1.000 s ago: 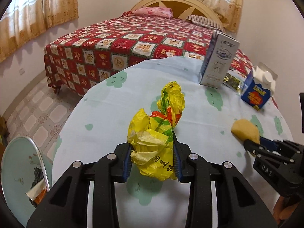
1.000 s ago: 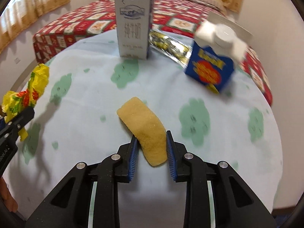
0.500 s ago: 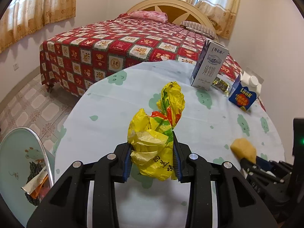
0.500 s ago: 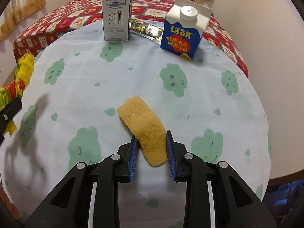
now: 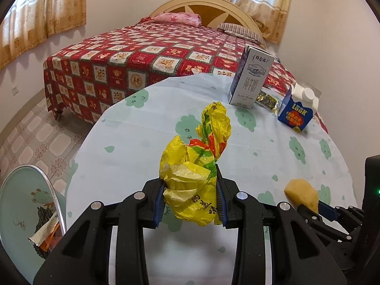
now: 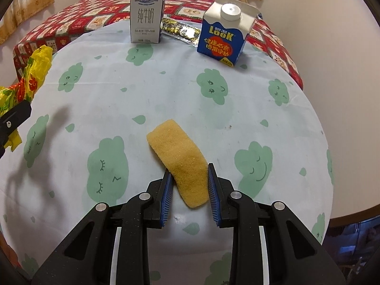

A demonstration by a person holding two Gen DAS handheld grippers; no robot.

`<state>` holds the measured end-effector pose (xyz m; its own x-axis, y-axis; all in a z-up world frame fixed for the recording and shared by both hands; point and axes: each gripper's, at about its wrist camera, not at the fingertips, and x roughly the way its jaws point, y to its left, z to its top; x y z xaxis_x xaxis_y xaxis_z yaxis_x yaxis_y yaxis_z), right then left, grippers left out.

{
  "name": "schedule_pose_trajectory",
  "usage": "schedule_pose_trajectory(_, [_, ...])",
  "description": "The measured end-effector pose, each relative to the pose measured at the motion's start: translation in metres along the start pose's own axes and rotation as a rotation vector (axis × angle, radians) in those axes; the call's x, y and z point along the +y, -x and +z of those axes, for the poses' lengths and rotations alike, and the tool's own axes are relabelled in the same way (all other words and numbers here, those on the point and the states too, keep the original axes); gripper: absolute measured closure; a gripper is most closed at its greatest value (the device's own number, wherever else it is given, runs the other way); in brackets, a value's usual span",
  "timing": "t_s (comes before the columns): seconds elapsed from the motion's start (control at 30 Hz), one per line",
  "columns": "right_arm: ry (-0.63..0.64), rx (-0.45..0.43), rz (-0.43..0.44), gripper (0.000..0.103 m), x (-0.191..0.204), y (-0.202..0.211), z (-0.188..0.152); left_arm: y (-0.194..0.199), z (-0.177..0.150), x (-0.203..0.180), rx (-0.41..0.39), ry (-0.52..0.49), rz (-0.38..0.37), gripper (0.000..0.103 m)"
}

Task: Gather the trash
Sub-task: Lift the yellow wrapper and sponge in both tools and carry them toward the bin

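left wrist view had the left gripper (image 5: 190,201) clamped on a crumpled yellow plastic bag (image 5: 197,173), held up over the near edge of the round table (image 5: 133,147), with a trash bin (image 5: 26,204) down on the floor off the table's left edge. right wrist view showed the right gripper (image 6: 188,190) pinching a yellow sponge (image 6: 180,161) by its near end, above the near middle of the table. a white milk carton (image 6: 146,11), a blue look carton (image 6: 222,33) and a gold foil wrapper (image 6: 180,29) sat along the far edge.

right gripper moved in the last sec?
Yes. The right gripper, shut on the sponge, pulled back from the milk carton, which now sits higher and smaller in its view.
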<state>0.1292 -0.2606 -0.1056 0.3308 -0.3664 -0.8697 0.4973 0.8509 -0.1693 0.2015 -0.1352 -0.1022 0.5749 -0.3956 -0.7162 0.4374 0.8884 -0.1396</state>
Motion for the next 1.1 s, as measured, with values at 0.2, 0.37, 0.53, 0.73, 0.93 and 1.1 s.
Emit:
schedule_pose_trajectory(0.2, [-0.031, 0.025, 0.018, 0.074, -0.009, 0.002, -0.006, 0.011, -0.001, -0.006, -0.004, -0.052, 0.045, 0.068])
schedule_pose_trajectory(0.37, [-0.075, 0.038, 0.056, 0.074, -0.021, 0.005, -0.015, 0.021, -0.011, -0.006, 0.011, -0.068, 0.076, 0.068])
schedule_pose_trajectory(0.53, [-0.094, 0.033, 0.081, 0.074, -0.028, 0.015, -0.022, 0.039, -0.016, 0.002, -0.002, -0.054, 0.115, 0.068])
schedule_pose_trajectory(0.73, [-0.093, 0.021, 0.055, 0.074, -0.026, 0.027, -0.029, 0.057, -0.015, 0.012, -0.027, -0.040, 0.128, 0.068])
schedule_pose_trajectory(0.93, [-0.098, 0.007, 0.015, 0.075, -0.021, 0.037, -0.034, 0.058, -0.020, 0.010, 0.002, -0.084, 0.134, 0.068])
schedule_pose_trajectory(1.1, [-0.122, -0.014, -0.019, 0.075, -0.027, 0.045, -0.038, 0.063, -0.023, 0.004, 0.002, -0.130, 0.156, 0.068])
